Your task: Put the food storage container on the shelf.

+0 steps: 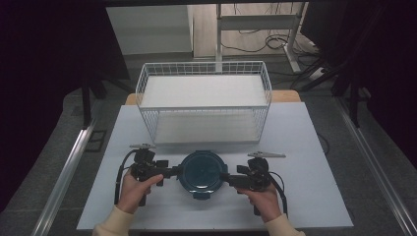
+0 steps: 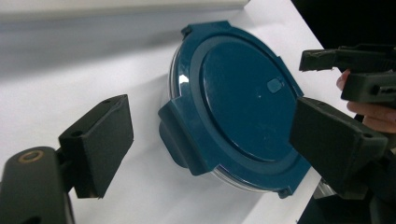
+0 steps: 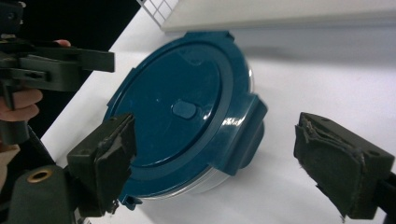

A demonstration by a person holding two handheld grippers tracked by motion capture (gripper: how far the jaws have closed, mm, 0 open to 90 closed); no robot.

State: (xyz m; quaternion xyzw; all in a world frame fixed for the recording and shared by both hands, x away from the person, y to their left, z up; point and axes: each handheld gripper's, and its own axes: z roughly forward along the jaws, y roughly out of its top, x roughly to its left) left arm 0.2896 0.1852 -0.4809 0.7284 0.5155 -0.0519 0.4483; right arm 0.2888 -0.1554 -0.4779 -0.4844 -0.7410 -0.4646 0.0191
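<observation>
On a white table (image 1: 305, 147), a person's left gripper (image 1: 173, 171) sits at the left edge of a round blue-lidded container (image 1: 202, 173), jaws spread wide and grasping nothing. The container rests just in front of a white wire basket (image 1: 204, 101). At its right edge, the right gripper (image 1: 225, 178) is likewise released, holding nothing.

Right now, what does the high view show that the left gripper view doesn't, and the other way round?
High view alone: the white wire basket standing behind the container, the table's full outline, the floor and cables beyond, and both forearms with the left gripper and right gripper at opposite sides of the lid. Left gripper view alone: the small oval vent tab on the lid and the side latch flap between its own open jaws. Both share the round blue-lidded container.
</observation>
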